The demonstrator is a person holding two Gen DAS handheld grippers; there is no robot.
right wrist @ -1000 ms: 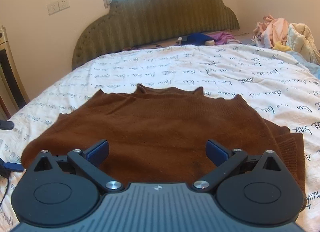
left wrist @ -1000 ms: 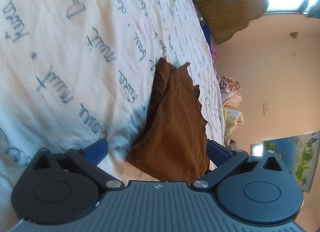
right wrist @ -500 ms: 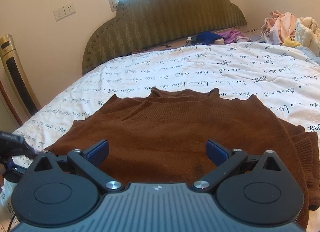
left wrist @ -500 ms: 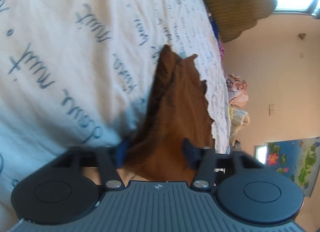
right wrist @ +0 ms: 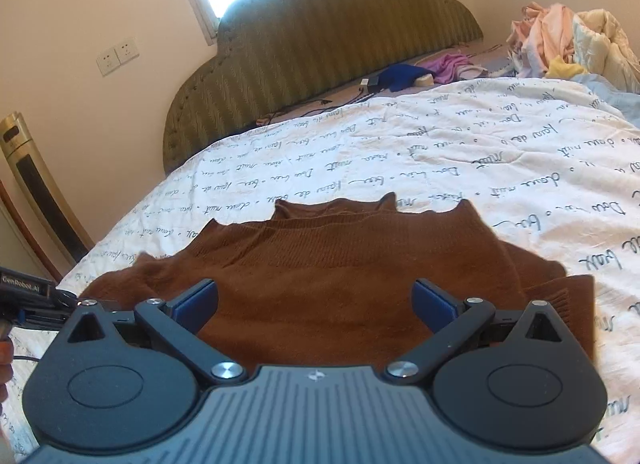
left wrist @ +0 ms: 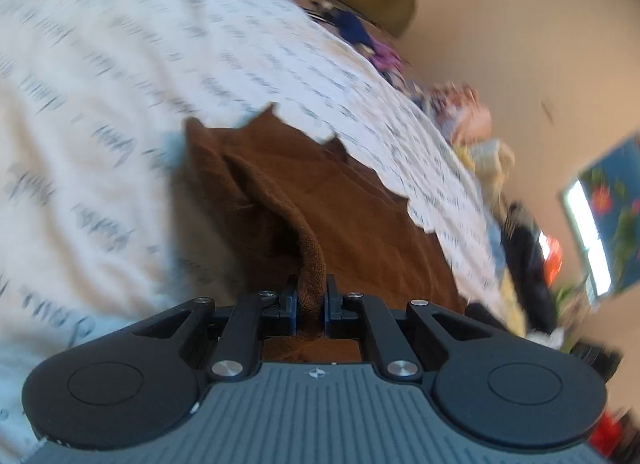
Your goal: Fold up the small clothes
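A brown knit sweater [right wrist: 332,264] lies spread on the bed's white quilt with script print [right wrist: 460,151]. In the left wrist view my left gripper [left wrist: 311,306] is shut on a ribbed edge of the sweater [left wrist: 360,223], which rises as a fold into the jaws. That view is blurred by motion. My right gripper [right wrist: 316,300] hovers low over the near part of the sweater, open, with nothing between its blue pads. The left gripper [right wrist: 28,296] shows at the far left edge of the right wrist view, at the sweater's left end.
A padded olive headboard [right wrist: 320,31] stands at the far end of the bed. Blue and purple clothes [right wrist: 424,71] lie by it, and a heap of pale laundry [right wrist: 572,39] sits at the right. A tall gold appliance [right wrist: 36,179] stands left of the bed.
My left gripper closed on the sweater's edge and swung, lifting a fold. The right gripper stayed open and moved slightly back and up over the sweater.
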